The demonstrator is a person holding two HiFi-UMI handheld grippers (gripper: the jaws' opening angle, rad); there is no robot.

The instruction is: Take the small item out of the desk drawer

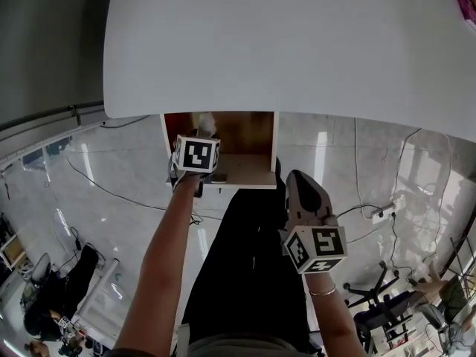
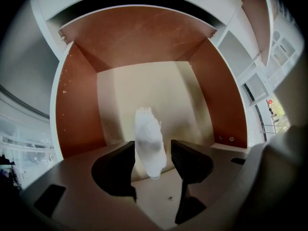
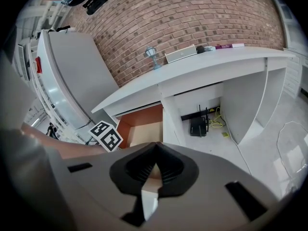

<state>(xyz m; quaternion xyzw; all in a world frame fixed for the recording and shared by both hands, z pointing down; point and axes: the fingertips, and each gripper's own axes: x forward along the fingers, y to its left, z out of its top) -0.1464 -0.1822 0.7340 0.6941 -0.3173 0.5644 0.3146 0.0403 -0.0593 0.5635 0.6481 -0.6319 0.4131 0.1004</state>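
Observation:
The desk drawer (image 1: 245,171) stands pulled out under the white desk top (image 1: 297,43), with orange-brown walls and a pale floor (image 2: 187,95). A small white, soft-looking item (image 2: 150,146) stands upright between the jaws of my left gripper (image 2: 153,154), which reaches into the drawer. The left jaw is at the item's edge; a narrow gap shows at the right jaw, so the gripper is open. In the head view the item (image 1: 206,123) peeks out above the left gripper's marker cube (image 1: 195,155). My right gripper (image 1: 299,181) hangs shut and empty below the drawer, over the person's dark trousers.
In the right gripper view the desk (image 3: 207,61) carries a small lamp (image 3: 152,57) and a white box (image 3: 181,54); a router (image 3: 198,127) with cables sits beneath it. A power strip (image 1: 384,213) and cables lie on the glossy floor, and an office chair (image 1: 372,292) stands at the right.

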